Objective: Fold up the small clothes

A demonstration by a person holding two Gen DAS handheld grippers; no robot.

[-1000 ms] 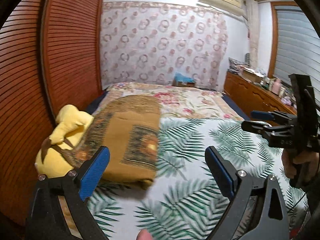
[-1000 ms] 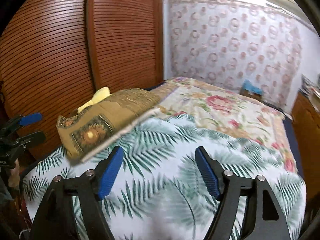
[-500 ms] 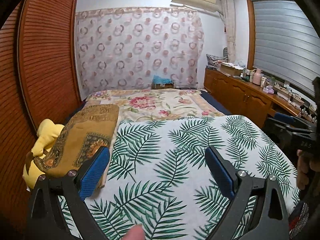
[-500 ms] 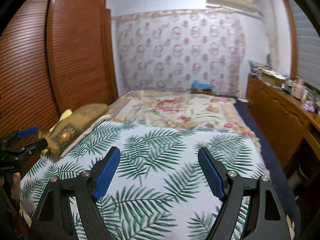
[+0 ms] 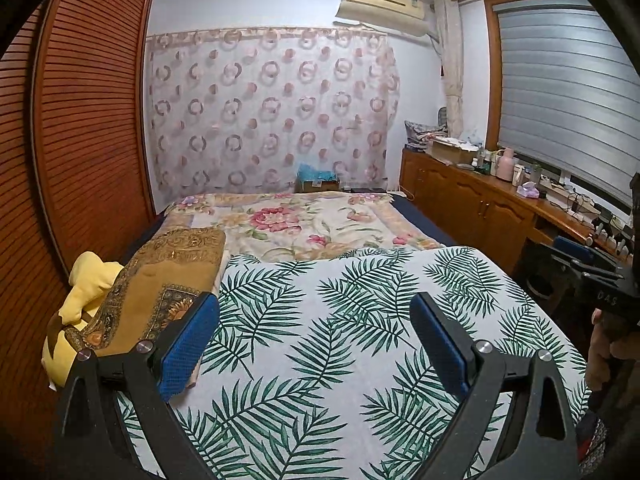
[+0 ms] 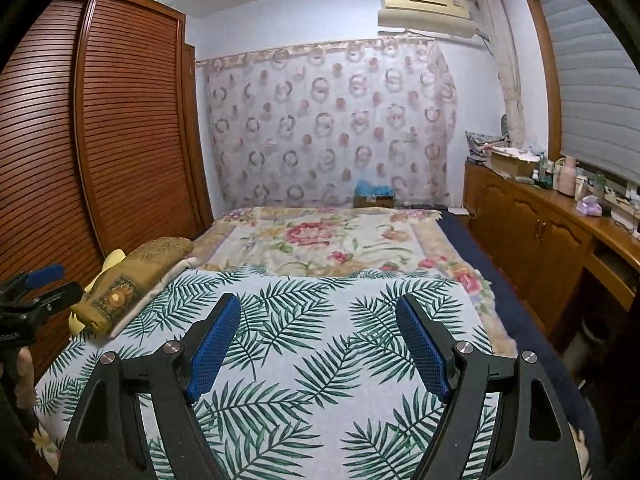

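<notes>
My left gripper (image 5: 314, 340) is open and empty, held above a white sheet with green palm leaves (image 5: 352, 320) on the bed. My right gripper (image 6: 318, 346) is open and empty above the same sheet (image 6: 320, 312). The right gripper also shows at the right edge of the left wrist view (image 5: 588, 264), and the left gripper shows at the left edge of the right wrist view (image 6: 36, 292). No small garment shows in either view.
A folded brown patterned blanket (image 5: 160, 292) lies on a yellow plush (image 5: 86, 284) at the bed's left edge, beside a wooden slatted wardrobe (image 5: 80, 140). A floral blanket (image 5: 296, 220) covers the far bed. A wooden cabinet (image 5: 480, 204) with clutter runs along the right.
Both grippers have swung right and tilted up, from facing the brown blanket to facing the room. Both stay open and empty.
</notes>
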